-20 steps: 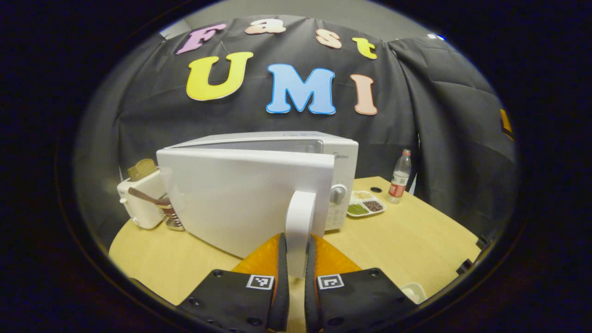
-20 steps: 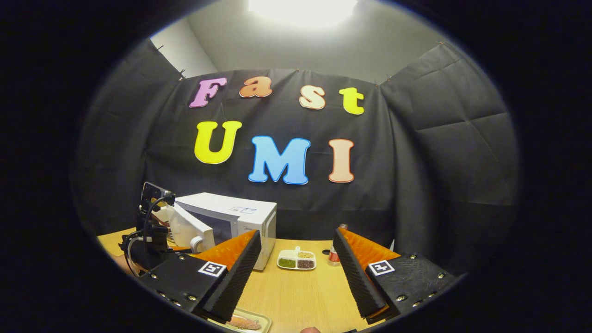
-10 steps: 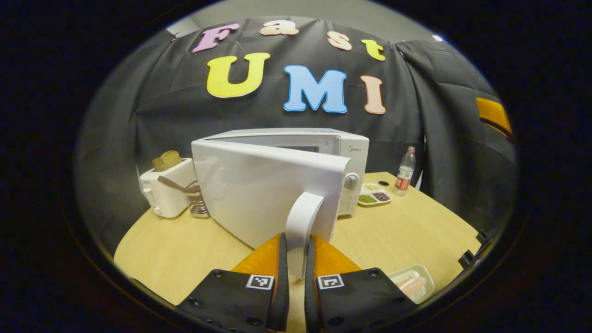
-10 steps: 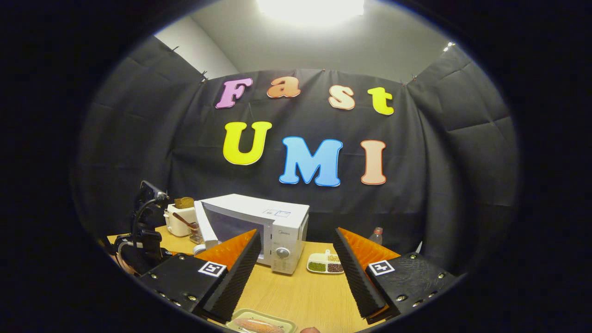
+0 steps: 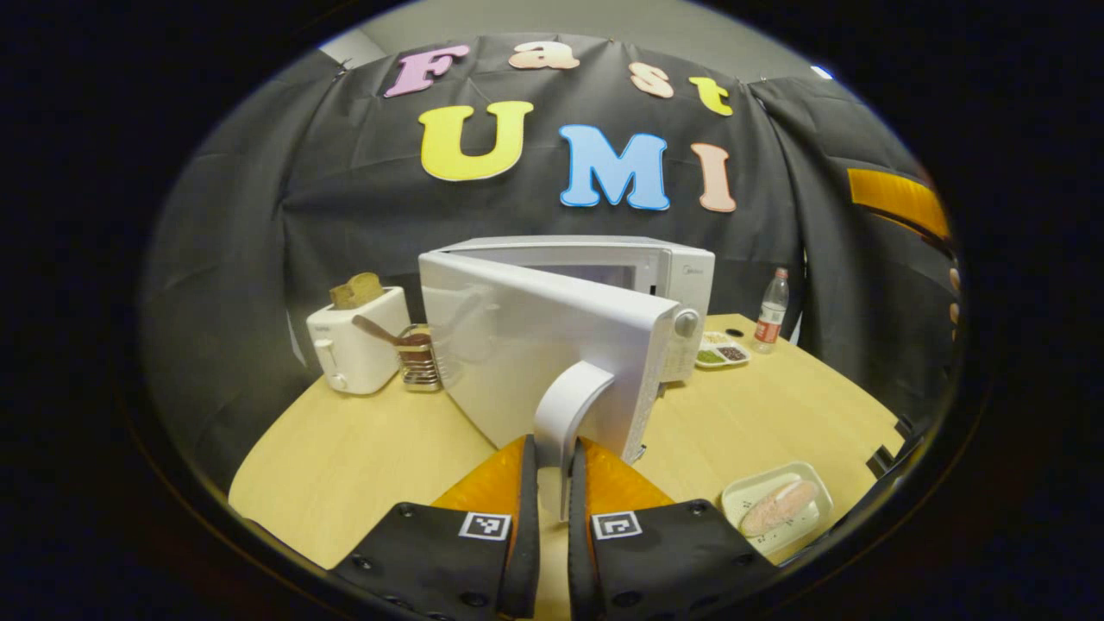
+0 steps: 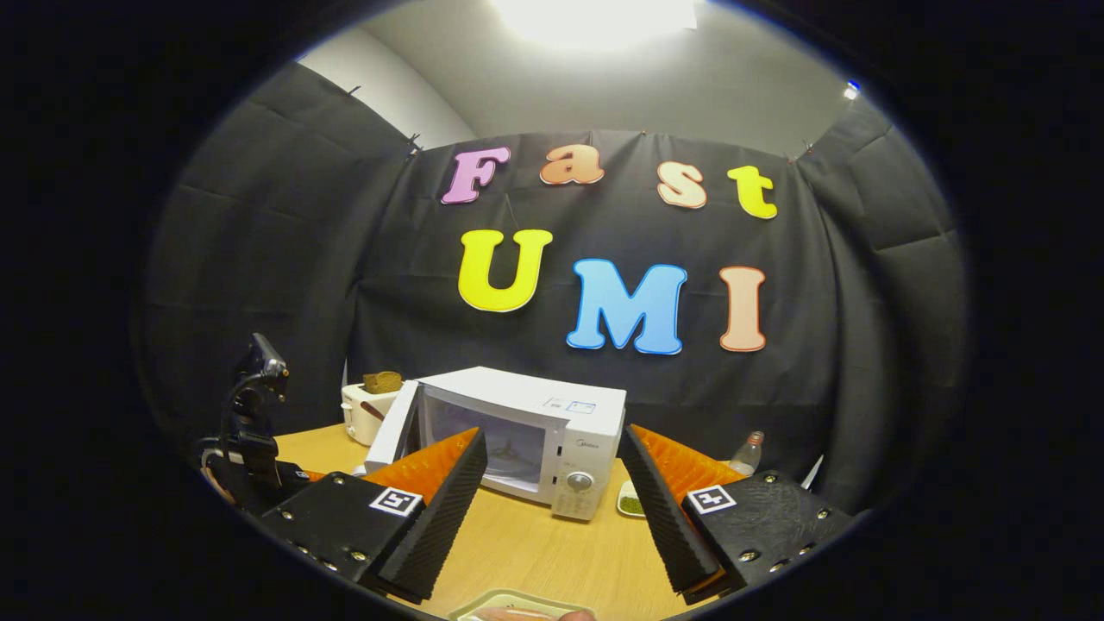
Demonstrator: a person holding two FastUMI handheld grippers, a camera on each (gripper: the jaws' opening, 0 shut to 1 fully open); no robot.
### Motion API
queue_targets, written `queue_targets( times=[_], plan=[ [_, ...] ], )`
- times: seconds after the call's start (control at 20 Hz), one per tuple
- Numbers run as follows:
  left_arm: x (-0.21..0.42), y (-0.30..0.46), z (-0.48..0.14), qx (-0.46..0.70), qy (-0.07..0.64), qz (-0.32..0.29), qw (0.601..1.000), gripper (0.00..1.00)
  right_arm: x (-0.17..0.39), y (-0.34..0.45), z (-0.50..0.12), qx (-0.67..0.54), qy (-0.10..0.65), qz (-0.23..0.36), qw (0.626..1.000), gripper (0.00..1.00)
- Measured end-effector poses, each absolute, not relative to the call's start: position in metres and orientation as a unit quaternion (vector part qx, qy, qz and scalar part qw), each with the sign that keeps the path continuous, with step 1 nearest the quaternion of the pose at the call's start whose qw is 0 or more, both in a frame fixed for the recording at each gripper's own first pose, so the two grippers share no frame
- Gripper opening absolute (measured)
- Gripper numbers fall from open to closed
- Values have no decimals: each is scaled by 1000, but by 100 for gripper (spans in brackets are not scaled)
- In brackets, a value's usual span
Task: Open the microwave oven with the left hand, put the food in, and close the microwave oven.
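Gripping the white door handle (image 5: 565,405) of the half-open microwave (image 5: 604,285) with left tool (image 5: 552,483), right tool (image 6: 552,500) spread wide, empty.

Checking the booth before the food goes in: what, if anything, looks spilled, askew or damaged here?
Nothing stands out. The microwave stands square on the table, its door swung open by the left tongs shut on the handle. The food tray lies flat, nothing spilled.

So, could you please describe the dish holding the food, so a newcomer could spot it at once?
Start at the white microwave with its door swung open. The food tray lies on the wooden table nearer its front edge. Unlike the divided dish beside the microwave, it holds one long pinkish piece.
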State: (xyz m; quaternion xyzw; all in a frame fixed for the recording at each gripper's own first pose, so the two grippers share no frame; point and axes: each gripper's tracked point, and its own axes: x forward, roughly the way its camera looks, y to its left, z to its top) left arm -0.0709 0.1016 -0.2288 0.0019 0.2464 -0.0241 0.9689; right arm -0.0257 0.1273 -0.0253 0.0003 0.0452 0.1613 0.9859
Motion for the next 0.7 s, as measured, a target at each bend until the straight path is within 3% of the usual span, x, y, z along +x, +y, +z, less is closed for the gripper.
queue_targets(
  times=[0.7],
  plan=[
    [-117,238,-227,-24,238,52,970,20,-32,213,-27,0,57,206,977,96]
  ],
)
